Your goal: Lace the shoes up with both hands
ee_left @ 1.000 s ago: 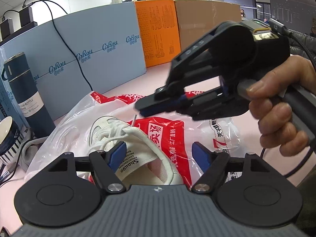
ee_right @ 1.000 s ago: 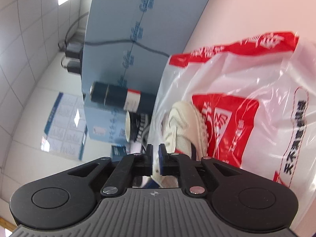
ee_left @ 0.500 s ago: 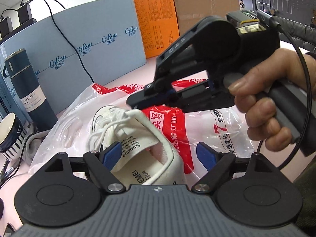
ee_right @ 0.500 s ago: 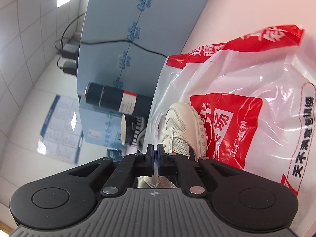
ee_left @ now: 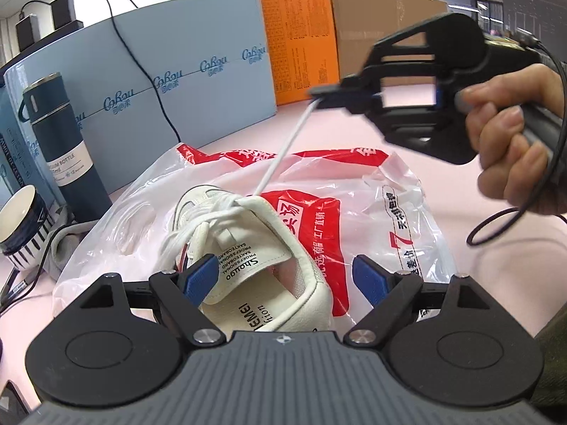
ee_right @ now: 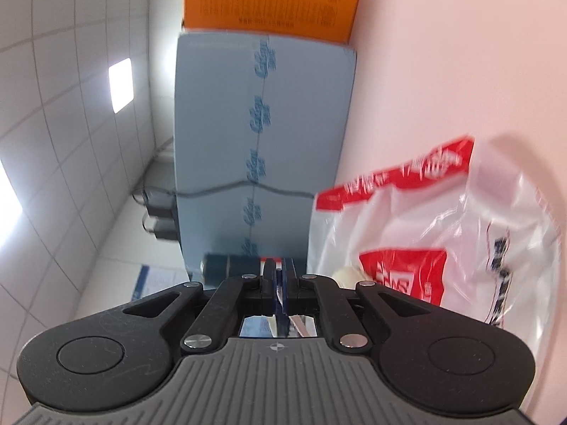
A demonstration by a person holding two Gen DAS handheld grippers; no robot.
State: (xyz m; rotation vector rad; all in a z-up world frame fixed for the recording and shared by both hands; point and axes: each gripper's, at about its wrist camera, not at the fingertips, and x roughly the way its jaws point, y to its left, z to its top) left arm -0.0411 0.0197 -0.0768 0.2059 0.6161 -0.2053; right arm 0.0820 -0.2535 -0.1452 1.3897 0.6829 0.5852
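A white shoe [ee_left: 255, 248] lies on a red-and-clear plastic bag [ee_left: 372, 219], heel towards the left wrist camera. My left gripper [ee_left: 285, 278] is open and straddles the heel. Its left pad [ee_left: 202, 276] rests by the tongue and its right pad [ee_left: 368, 279] stands clear of the shoe. A white lace [ee_left: 287, 145] runs taut from an upper eyelet up to my right gripper [ee_left: 319, 94], which a hand holds above and behind the shoe. In the right wrist view that gripper [ee_right: 280, 283] is shut, with a sliver of lace [ee_right: 283, 301] between its pads.
A blue panel [ee_left: 159, 81] with a black cable stands along the back of the pink table [ee_left: 354, 134], beside an orange box [ee_left: 301, 35] and a brown carton [ee_left: 382, 24]. A dark blue bottle [ee_left: 60, 141] and a striped cup [ee_left: 21, 226] sit at the left.
My right gripper closed on the lace low over the shoe, then rose and drew back to the right, pulling the lace out straight. My left gripper kept its place at the heel.
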